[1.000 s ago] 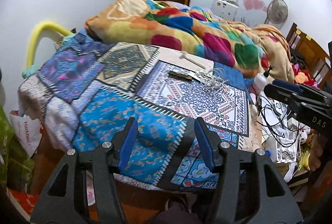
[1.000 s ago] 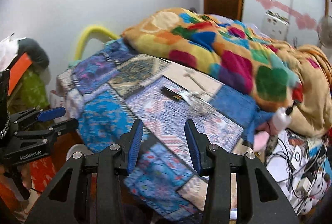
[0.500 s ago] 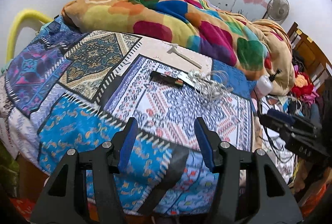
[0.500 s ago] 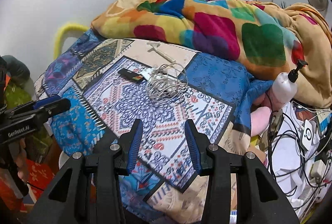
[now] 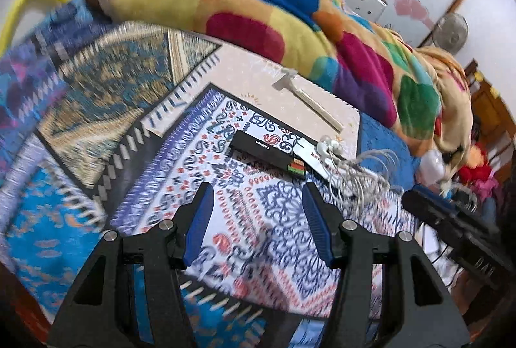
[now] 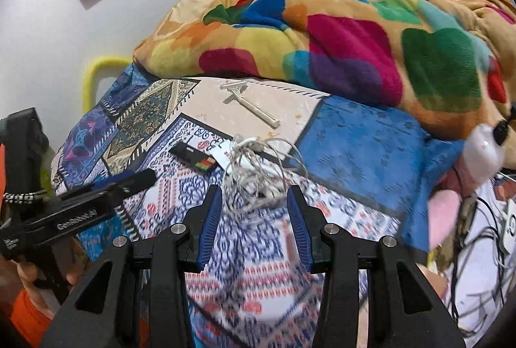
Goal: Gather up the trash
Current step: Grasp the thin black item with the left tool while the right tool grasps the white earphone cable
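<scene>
On the patterned bedspread (image 5: 96,109) lie a flat black box (image 5: 267,156) (image 6: 195,159), a tangle of white cable (image 5: 361,174) (image 6: 258,177) with a white card under it, and a white disposable razor (image 5: 306,98) (image 6: 248,103). My left gripper (image 5: 258,212) is open and empty, hovering just short of the black box. My right gripper (image 6: 254,212) is open and empty, its fingertips at the near edge of the cable tangle. Each gripper shows at the side of the other's view.
A rumpled multicoloured blanket (image 6: 338,35) fills the far side of the bed. A white pump bottle (image 6: 487,145) and a mess of wires (image 6: 483,235) sit at the right bed edge. A yellow tube (image 6: 96,71) stands by the left wall; a fan (image 5: 451,32) is at the back right.
Both grippers have come forward and down over the bed, so the box, cable and razor now sit much closer. Jaw widths look the same.
</scene>
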The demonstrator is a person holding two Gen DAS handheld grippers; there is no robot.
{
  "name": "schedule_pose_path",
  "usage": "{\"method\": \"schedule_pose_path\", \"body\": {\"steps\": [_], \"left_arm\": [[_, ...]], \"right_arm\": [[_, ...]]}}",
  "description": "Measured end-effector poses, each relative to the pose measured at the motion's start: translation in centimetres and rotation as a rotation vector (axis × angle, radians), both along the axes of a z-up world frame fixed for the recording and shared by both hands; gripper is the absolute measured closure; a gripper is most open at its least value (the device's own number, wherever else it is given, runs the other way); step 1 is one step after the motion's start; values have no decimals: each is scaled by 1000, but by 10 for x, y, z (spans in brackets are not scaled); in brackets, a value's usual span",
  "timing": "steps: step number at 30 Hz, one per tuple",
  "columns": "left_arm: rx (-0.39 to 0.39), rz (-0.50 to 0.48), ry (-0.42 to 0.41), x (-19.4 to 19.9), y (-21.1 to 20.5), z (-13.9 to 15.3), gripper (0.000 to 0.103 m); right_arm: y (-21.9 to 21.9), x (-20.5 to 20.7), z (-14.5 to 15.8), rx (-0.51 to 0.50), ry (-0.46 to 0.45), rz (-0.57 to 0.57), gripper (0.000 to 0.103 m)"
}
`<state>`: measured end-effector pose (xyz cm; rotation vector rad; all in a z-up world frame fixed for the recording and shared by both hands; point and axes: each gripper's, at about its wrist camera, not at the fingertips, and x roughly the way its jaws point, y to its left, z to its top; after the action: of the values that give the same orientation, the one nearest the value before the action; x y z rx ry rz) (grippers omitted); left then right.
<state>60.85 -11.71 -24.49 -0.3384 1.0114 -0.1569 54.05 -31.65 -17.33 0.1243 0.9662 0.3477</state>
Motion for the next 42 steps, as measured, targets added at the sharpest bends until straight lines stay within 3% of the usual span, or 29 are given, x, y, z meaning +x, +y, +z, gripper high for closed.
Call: {"method": "schedule_pose_path", "body": {"steps": [7, 10, 13, 17, 18, 20, 25, 36, 39, 41, 42], "left_arm": [[-127, 38, 26, 23, -1, -22, 47], [-132, 43, 4, 29, -4, -21, 47], [-115, 72, -12, 37, -7, -23, 54], [-45, 92, -9, 45, -14, -24, 88], [-62, 73, -3, 46, -15, -25, 93], [-75, 56, 4, 45, -17, -24, 95], [26, -29, -34, 30, -29, -8, 101], [298, -224, -67, -35, -48, 7, 101], [351, -234, -59, -43, -50, -2, 101], [359, -224, -59, -45, -49, -5, 101], [359, -218, -67, -46, -48, -5, 101]], "right_arm": [[1, 16, -25, -21, 28, 5, 65], [1, 15, -25, -26, 11, 20, 65], [4, 15, -26, -38, -5, 38, 65], [7, 12, -25, -68, -27, 61, 65], [7, 12, -25, -69, -30, 63, 69], [7, 10, -26, -61, -17, 86, 90], [3, -5, -21, -74, -44, 106, 99], [-6, -49, -14, -136, -21, 172, 100], [-11, -40, -11, -89, 24, 168, 88], [-13, -33, -8, -78, 13, 138, 49], [-13, -31, -6, -76, -3, 119, 39]]}}
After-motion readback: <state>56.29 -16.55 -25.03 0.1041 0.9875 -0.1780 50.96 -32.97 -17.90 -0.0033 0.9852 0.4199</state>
